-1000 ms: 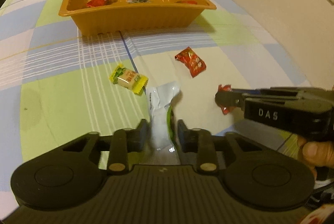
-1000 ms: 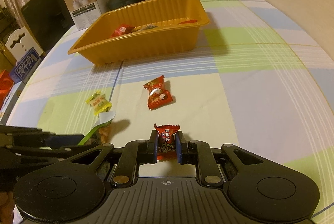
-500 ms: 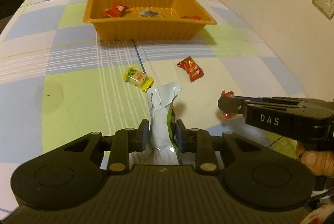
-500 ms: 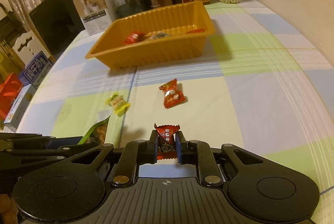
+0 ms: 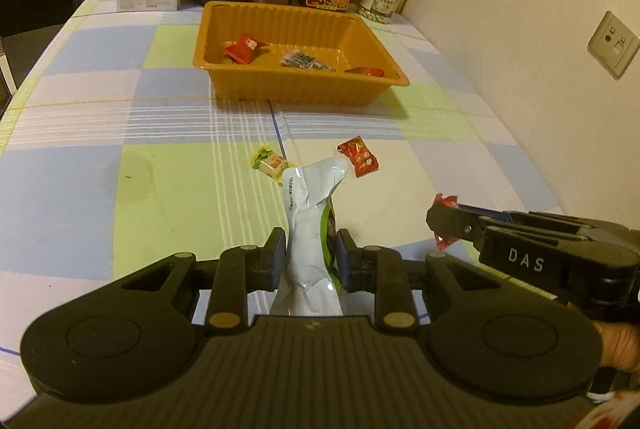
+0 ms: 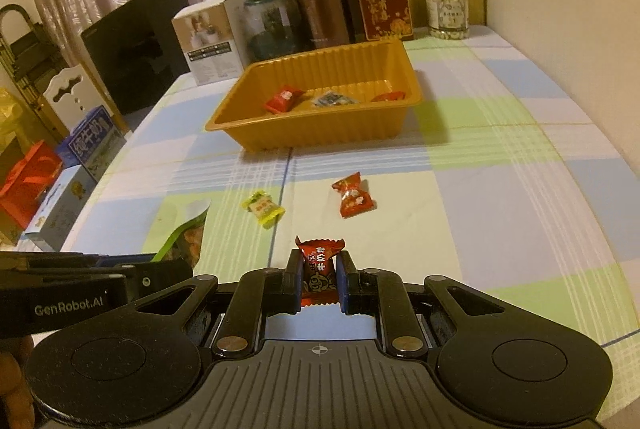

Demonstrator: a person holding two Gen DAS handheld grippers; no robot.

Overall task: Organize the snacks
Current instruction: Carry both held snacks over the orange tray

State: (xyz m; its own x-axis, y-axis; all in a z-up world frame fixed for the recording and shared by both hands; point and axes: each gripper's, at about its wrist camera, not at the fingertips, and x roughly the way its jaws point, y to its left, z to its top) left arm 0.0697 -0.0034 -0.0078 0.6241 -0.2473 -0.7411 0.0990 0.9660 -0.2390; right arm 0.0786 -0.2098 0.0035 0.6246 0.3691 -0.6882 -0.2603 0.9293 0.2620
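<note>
The left gripper [image 5: 311,255] is clamping a silver packet [image 5: 308,229]; the right gripper [image 6: 319,279] is pinching a red candy [image 6: 319,271]. Both are hovering short of the orange tray [image 6: 320,137].

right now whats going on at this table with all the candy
A person is sorting snacks with a gripper in each hand. The left gripper is shut on a silver and green snack packet, the right gripper on a red wrapped candy, both held above the tablecloth. The orange tray ahead holds three pieces. A yellow candy and a red candy lie on the cloth.
</note>
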